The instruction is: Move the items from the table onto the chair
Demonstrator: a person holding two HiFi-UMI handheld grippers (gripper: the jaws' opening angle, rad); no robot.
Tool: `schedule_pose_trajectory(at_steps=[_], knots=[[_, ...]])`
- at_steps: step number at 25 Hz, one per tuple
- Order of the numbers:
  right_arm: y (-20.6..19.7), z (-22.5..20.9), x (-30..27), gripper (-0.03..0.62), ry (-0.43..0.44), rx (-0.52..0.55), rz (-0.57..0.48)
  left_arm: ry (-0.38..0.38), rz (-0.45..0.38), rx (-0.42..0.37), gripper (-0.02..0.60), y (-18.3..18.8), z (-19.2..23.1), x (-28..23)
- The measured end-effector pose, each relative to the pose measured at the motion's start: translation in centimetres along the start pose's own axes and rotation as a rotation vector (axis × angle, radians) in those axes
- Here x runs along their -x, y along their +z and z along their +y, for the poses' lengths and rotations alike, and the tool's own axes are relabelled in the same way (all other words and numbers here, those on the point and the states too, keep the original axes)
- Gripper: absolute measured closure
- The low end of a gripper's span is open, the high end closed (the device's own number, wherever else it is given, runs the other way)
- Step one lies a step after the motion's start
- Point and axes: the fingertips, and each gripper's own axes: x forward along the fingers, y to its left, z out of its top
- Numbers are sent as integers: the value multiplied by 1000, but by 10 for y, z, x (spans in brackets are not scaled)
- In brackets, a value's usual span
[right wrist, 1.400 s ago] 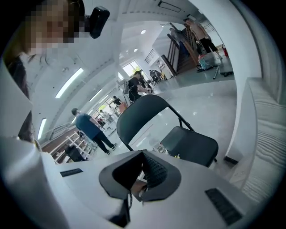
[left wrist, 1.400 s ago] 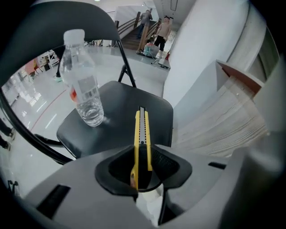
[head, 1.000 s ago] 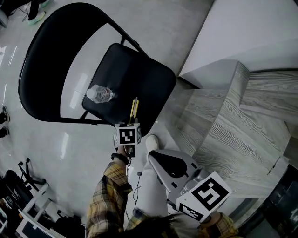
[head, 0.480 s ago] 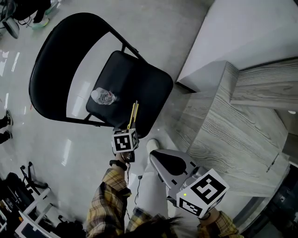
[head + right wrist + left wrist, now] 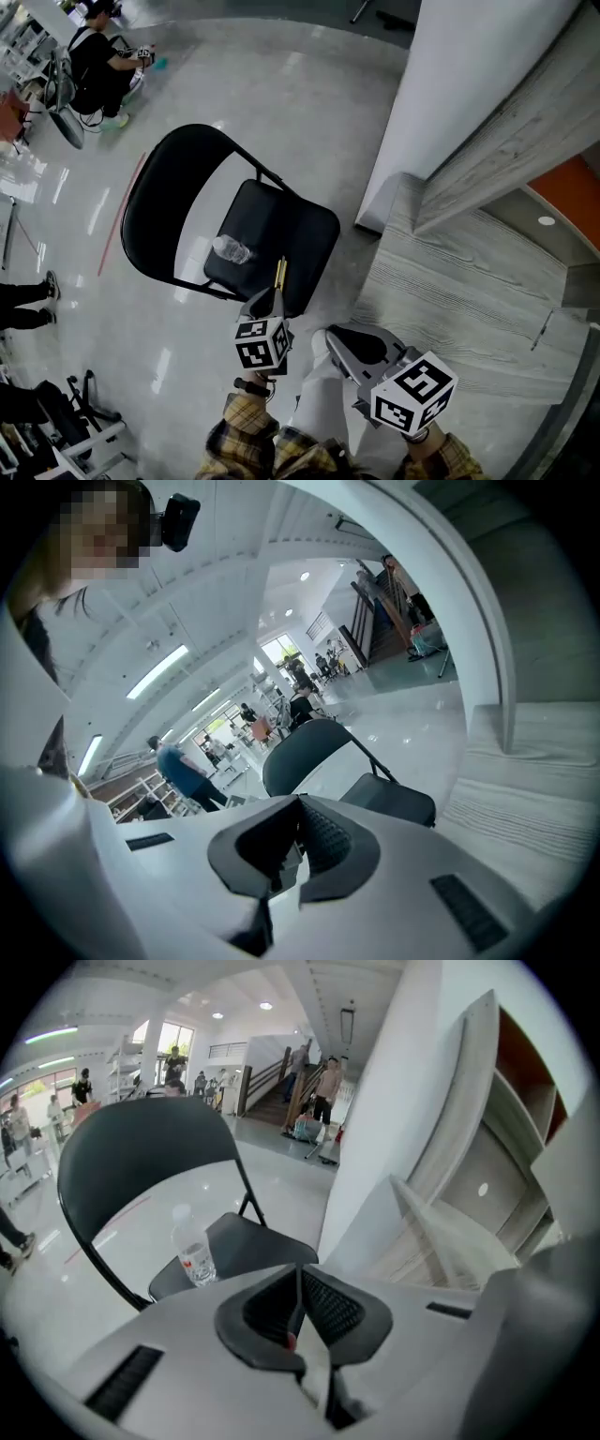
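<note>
The big grey wooden table (image 5: 469,309) is on the right. I see no items on the part of it that shows. To its left stands the black folding chair (image 5: 295,230).

Both grippers are held up near the person, on the near side of the chair. The left gripper (image 5: 300,1277) has just been closing its jaws. Now they are pressed together and nothing is between them. The right gripper (image 5: 300,806) is clenched too, and it is empty.

A clear plastic water bottle (image 5: 232,250) stands on the left part of the chair seat. I think it is light, smooth and round, so it may slip or tip over. It may squash if pinched hard. A good place to hold it is the middle of its body.

Some thin yellow sticks (image 5: 280,274) lie on the seat, just right of the bottle, near the front edge. They look stiff and very light, and they may roll. Pinch them across the middle.
</note>
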Motion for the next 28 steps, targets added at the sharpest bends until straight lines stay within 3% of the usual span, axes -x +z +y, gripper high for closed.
schedule_pose_trajectory(at_steps=[6,13,16,21,28], knots=[[23,3,88,576,9,34,-91,-53,-142,-93,577,61,-94,69],[38,-8,246,576,-47,102,-186,-175,-253,-179,577,84,-262,150],[35,-20,319,576,-92,122,-225,-252,-284,-210,577,79,-342,177],[21,-50,428,576,-199,130,-295,-371,-327,-359,577,70,-467,208],[-9,-96,537,576,-343,109,-361,-533,-344,-478,577,45,-585,246]])
